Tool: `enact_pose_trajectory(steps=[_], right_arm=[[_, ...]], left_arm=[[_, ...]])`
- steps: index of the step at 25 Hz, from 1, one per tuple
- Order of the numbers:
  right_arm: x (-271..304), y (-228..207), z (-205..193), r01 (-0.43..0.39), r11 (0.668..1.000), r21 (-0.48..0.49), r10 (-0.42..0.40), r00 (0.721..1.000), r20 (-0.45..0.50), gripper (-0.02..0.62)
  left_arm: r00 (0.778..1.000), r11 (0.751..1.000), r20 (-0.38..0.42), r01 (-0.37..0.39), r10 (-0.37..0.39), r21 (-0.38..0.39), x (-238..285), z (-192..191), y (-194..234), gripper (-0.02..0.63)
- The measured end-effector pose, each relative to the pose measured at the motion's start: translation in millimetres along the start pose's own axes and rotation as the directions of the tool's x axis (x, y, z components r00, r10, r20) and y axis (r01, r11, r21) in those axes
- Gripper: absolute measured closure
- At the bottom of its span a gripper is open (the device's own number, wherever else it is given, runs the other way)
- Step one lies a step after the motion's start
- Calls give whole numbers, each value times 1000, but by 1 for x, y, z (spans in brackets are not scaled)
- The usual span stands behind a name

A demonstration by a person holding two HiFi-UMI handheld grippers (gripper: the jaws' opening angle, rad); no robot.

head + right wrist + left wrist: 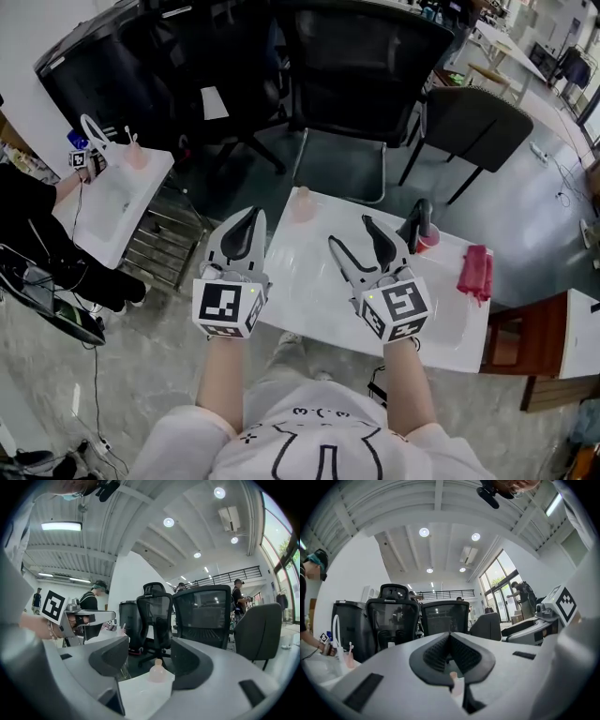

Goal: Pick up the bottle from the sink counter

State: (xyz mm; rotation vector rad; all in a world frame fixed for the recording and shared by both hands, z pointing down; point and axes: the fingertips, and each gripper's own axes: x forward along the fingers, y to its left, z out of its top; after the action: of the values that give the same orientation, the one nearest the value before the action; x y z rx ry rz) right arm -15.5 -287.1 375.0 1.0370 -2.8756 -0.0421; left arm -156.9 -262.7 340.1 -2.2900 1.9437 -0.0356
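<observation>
Left gripper (251, 217) jaws together, right gripper (351, 232) apart

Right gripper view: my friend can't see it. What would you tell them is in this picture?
The right gripper's two grey jaws stand wide apart and empty, aimed at a small pale pink bottle standing near the far edge of a white sink counter. Black office chairs stand behind it, under a white ceiling with round lights.

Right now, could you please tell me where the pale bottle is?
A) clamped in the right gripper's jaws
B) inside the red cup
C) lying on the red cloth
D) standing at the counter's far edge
D: the bottle stands upright at the far edge of the counter, ahead of the right gripper, whose jaws are apart and hold nothing.
</observation>
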Motion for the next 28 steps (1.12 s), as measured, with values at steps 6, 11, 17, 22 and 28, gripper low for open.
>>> enact_pose_trajectory(steps=[6, 11, 17, 22, 28], right_arm=[[68, -4, -28, -1, 1000, 24, 2, 999, -48, 311], [115, -8, -57, 9, 999, 34, -5, 995, -95, 326], [161, -19, -95, 44, 997, 60, -35, 988, -151, 348], [193, -26, -129, 69, 994, 81, -51, 976, -213, 359], [219, -30, -158, 97, 991, 91, -68, 959, -277, 368]], left_arm=[[998, 998, -37, 51, -52, -19, 40, -26, 30, 598], [993, 994, -65, 97, -100, -40, 68, -50, 44, 598], [981, 987, -110, 154, -159, -56, 96, -79, 57, 598], [969, 978, -142, 191, -201, -80, 115, -101, 65, 598], [954, 966, -170, 229, -247, -117, 129, -124, 67, 598]])
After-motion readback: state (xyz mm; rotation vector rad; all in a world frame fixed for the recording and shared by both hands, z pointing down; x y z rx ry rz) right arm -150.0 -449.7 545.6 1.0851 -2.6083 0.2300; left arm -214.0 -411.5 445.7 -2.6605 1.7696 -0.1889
